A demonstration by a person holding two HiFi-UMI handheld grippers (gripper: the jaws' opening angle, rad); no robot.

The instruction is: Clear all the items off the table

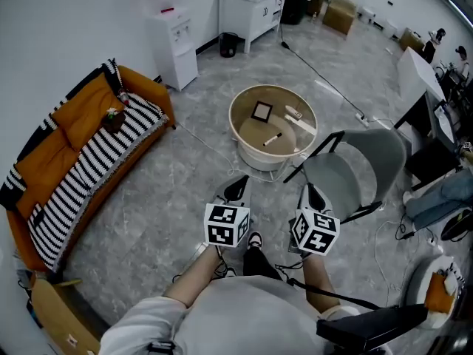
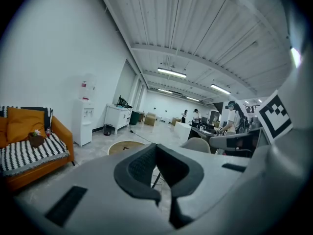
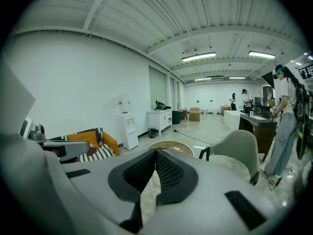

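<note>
A round wooden table with a raised white rim stands on the floor ahead of me. On it lie a black square item, a dark pen, a small white object and a pale strip. My left gripper and right gripper hang side by side near my body, well short of the table. Both are shut with nothing between the pads. The table's rim peeks over the left gripper's jaws, and the table also shows beyond the right gripper's.
A grey chair stands right of the table, close to my right gripper. An orange sofa with a striped throw lines the left wall. Behind are a water dispenser, a black bin and a white cabinet. A cable crosses the floor.
</note>
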